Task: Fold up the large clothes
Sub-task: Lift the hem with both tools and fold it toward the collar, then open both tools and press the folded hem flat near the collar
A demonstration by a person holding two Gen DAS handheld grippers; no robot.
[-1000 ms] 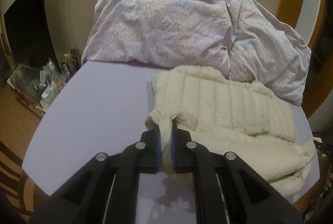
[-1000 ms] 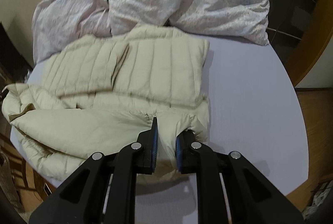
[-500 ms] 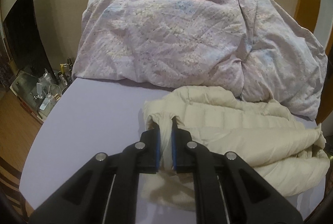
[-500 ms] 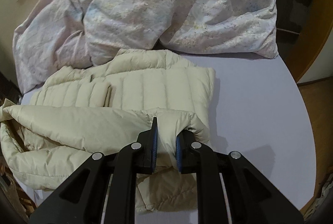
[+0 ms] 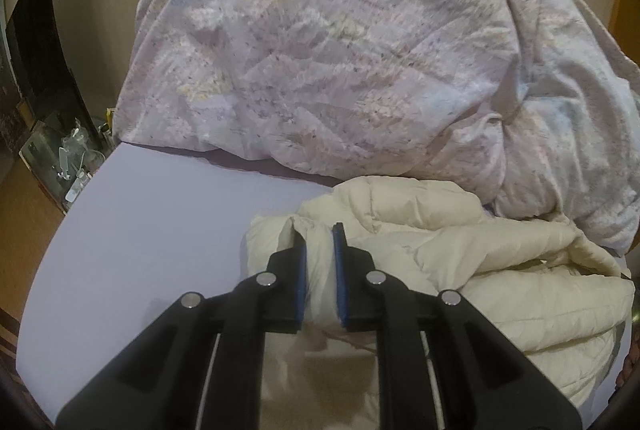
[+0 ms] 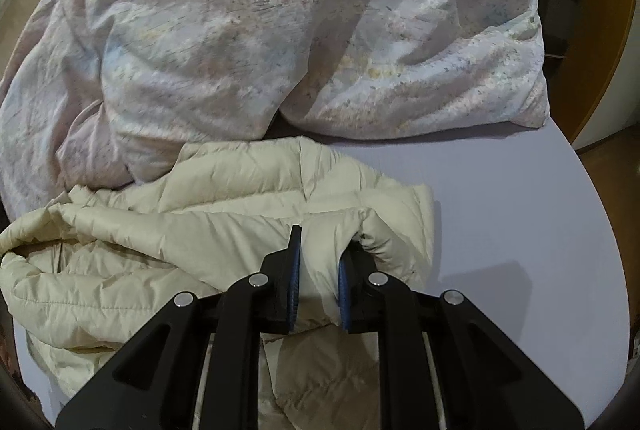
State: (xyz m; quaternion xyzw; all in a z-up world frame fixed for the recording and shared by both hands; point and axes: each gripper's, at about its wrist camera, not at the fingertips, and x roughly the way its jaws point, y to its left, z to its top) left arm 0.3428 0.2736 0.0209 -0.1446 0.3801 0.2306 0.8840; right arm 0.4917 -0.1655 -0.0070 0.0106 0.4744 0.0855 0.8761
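Left claw: jaws have just been opening, still narrow, with a bunched edge of the cream puffer jacket between the blue pads; fabric looks slack there, so likely a release, not a firm pinch. Right claw: same story, jaws have just been opening, narrow, a puffy fold of the jacket between them, pads barely pressing if at all.

Both claws sit at the two corners of one carried edge, apparently brought over the body to lay a fold flat; letting go here would set it.

Jacket lies on the lilac bed sheet, far edge touching the rumpled floral duvet. Long axis runs side to side between the claws; folded edge faces the duvet.
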